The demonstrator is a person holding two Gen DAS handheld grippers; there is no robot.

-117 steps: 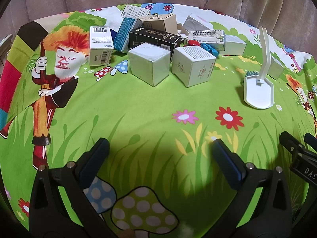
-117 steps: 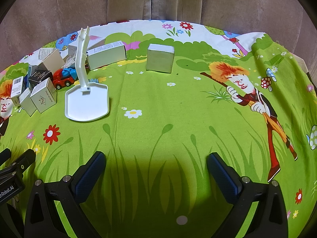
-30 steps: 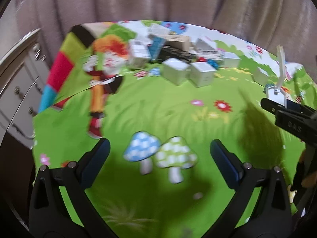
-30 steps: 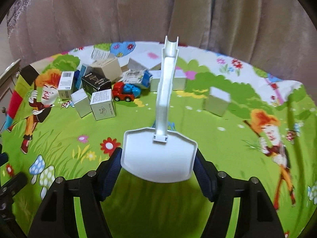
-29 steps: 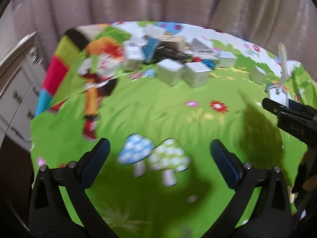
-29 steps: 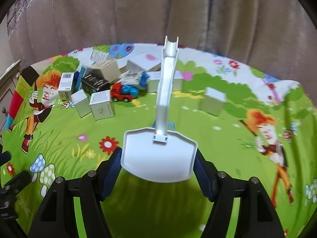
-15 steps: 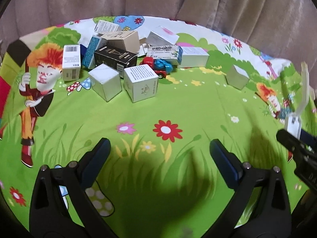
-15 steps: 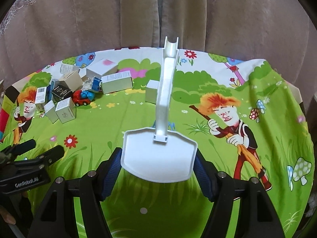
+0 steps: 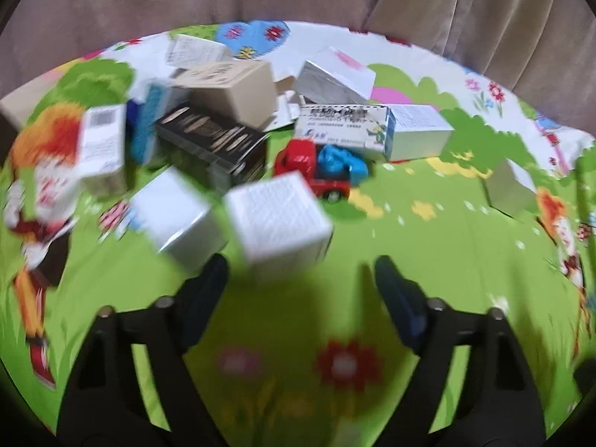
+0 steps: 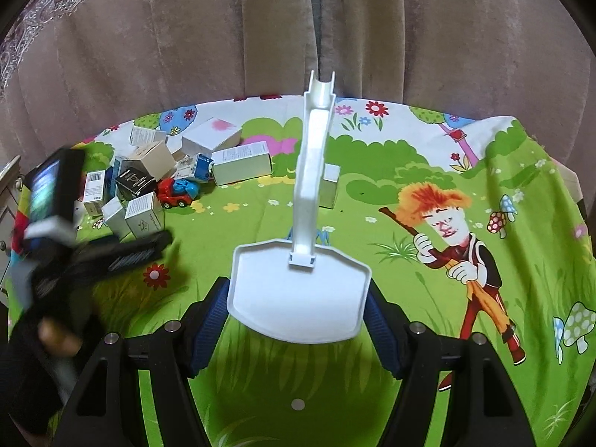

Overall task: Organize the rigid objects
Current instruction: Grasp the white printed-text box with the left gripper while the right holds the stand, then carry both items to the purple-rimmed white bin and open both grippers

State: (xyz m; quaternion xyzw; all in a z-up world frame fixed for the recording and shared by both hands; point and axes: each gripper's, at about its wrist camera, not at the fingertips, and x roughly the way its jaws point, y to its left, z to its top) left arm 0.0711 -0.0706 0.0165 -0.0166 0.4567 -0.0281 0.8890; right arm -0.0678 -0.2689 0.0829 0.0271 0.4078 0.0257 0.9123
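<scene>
- Your right tongs (image 10: 298,309) grip the white scoop (image 10: 298,290) by its pan edges.
- Your left tongs (image 9: 301,287) gape before a white box (image 9: 277,219).

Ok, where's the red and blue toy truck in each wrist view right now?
Left wrist: the toy truck sits just above centre, behind the blurred white cube box.
Right wrist: the truck is small at mid-left, at the box pile's near edge.
Shared landmark: the black box left of the truck.
</scene>
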